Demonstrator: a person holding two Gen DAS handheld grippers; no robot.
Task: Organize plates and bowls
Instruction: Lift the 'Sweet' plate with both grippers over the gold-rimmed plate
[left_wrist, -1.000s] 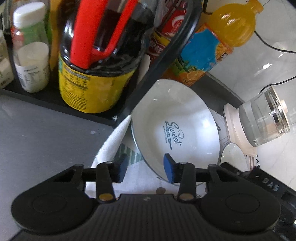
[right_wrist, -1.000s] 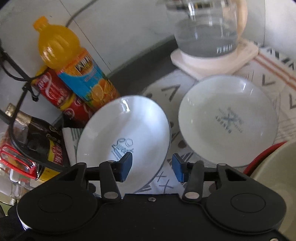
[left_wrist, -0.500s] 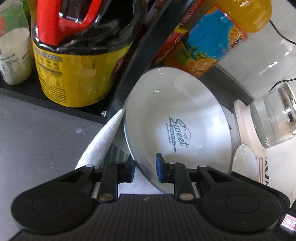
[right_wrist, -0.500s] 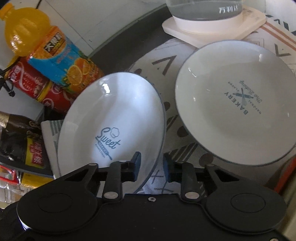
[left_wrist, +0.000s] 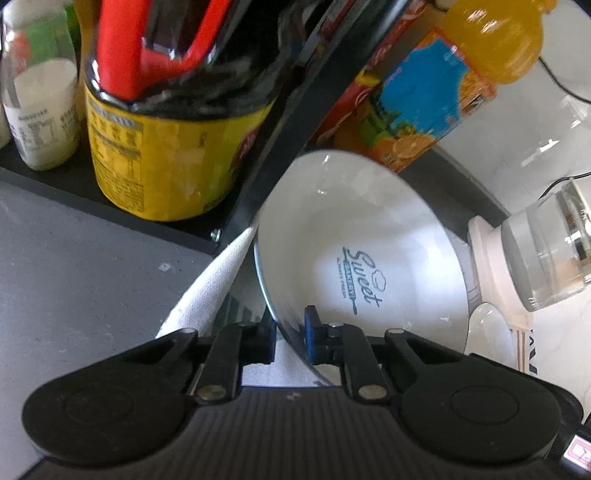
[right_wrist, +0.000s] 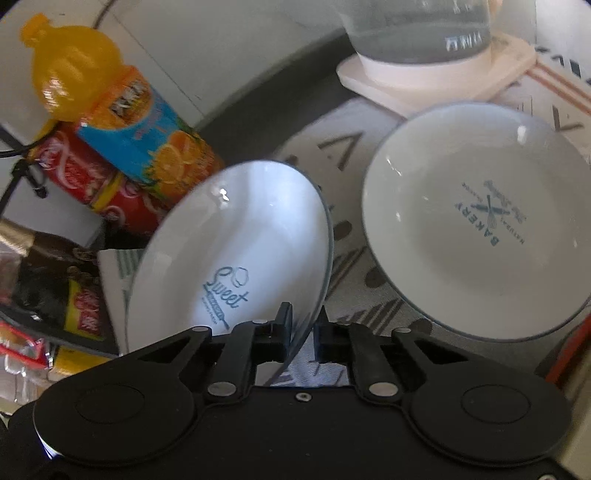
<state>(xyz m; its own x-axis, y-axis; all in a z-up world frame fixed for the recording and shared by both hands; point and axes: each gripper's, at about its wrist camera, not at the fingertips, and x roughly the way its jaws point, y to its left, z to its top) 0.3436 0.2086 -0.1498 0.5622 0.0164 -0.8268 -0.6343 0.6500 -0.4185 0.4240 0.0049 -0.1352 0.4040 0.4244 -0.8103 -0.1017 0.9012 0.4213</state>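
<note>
A white bowl printed "Sweet" sits tilted on a patterned cloth. In the left wrist view my left gripper is closing on the bowl's near-left rim, one pad outside and the blue pad inside. The right wrist view shows the same bowl, with my right gripper closing on its near-right rim, which stands between the pads. To the right on the cloth lies a second white dish printed "Bakery", held by neither gripper.
A black rack holding a yellow-labelled dark bottle stands just left of the bowl. An orange juice bottle and red cans lie behind it. A glass kettle on its base stands at the back right.
Both grippers went from open around the bowl's rim to closed on it. The views drew slightly closer to the bowl.
</note>
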